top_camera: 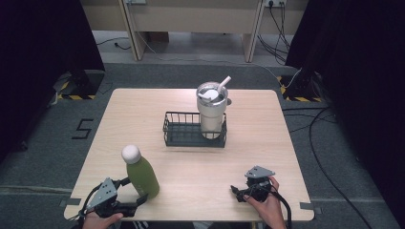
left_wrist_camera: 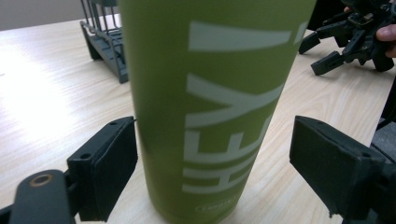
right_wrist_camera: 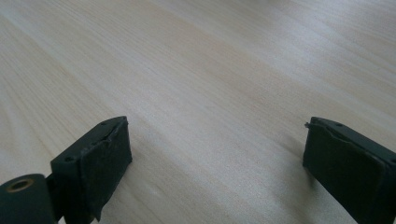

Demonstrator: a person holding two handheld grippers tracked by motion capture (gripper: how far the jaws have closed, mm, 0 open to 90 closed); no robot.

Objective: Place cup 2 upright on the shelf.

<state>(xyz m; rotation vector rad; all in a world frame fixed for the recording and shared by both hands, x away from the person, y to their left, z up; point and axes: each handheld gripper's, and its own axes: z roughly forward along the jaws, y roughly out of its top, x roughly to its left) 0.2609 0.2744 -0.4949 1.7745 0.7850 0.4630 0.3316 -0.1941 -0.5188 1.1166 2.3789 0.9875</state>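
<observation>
Green bottle [top_camera: 142, 176] upright on the surface [top_camera: 191, 162], near edge, well left of the wire basket [top_camera: 181, 136]. Left claw [left_wrist_camera: 212, 154] open, straddling its base; one pad looks touching, other clearly apart. Right claw [right_wrist_camera: 215, 154] open, empty, farther off.

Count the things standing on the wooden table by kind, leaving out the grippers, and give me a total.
Green metal bottle with white round cap: 1
Cream insulated tumbler with lid and white straw: 1
Black wire basket: 1
Total: 3
</observation>
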